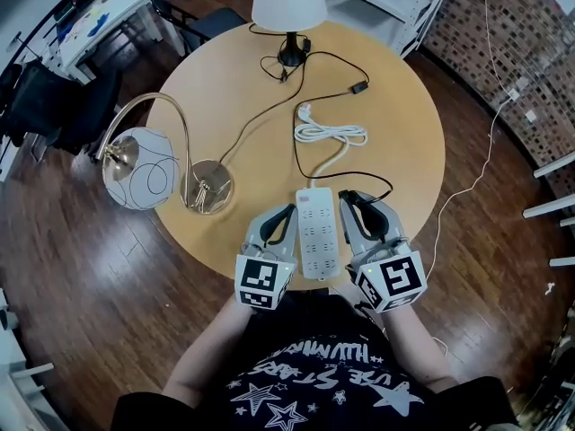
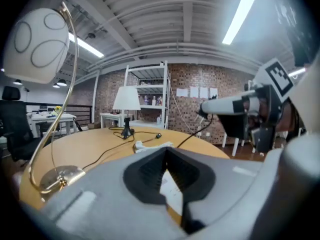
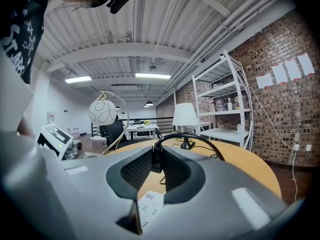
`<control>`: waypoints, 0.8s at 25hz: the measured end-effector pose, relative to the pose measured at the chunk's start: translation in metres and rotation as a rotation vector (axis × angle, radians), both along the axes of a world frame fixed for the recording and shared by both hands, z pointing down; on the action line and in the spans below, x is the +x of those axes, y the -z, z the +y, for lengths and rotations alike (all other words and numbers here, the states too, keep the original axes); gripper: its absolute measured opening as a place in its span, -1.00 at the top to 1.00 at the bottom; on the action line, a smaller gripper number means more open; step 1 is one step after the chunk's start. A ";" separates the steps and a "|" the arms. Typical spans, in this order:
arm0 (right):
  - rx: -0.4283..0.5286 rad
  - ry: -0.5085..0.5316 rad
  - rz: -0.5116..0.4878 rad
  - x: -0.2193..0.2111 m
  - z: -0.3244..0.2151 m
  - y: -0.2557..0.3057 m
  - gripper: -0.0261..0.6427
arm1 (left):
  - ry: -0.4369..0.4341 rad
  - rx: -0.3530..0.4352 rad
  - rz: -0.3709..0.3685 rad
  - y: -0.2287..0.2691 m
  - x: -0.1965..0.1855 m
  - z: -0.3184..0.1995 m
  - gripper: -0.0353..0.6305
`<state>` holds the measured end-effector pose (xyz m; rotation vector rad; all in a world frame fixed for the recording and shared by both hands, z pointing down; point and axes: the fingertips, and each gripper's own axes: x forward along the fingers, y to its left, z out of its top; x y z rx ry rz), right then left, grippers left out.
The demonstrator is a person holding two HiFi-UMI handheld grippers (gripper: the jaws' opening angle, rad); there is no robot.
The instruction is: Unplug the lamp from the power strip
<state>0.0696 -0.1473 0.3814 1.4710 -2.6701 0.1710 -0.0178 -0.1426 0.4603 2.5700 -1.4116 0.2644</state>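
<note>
Right gripper (image 1: 353,201) is clamped on the black plug (image 3: 155,157): its fingers pinch the plug at the very tips, just off the far right corner of the white power strip (image 1: 321,236). Whether the plug is touching the strip, I cannot tell. The black cable (image 1: 346,176) loops away from the plug across the round wooden table (image 1: 225,88) up to the white-shaded lamp (image 1: 288,0) at the far edge. Left gripper (image 1: 286,215) sits at the strip's left side, fingertips together with nothing between them, the strip showing below. The strip's own white cord (image 1: 331,134) lies coiled just beyond it. A brass arc lamp (image 1: 208,187) stands at the left.
</note>
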 end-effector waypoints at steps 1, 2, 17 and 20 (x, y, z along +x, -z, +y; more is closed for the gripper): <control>-0.005 0.003 -0.006 -0.001 0.002 -0.001 0.75 | 0.011 0.021 0.012 0.010 -0.001 -0.001 0.88; -0.011 0.006 -0.014 -0.001 0.004 -0.002 0.75 | 0.024 0.045 0.022 0.020 -0.002 -0.001 0.88; -0.049 0.024 0.015 -0.002 0.012 -0.018 0.75 | 0.065 0.133 0.067 0.065 0.000 0.014 0.88; -0.052 0.034 0.029 -0.003 0.012 -0.021 0.75 | 0.064 0.127 0.062 0.064 0.001 0.014 0.88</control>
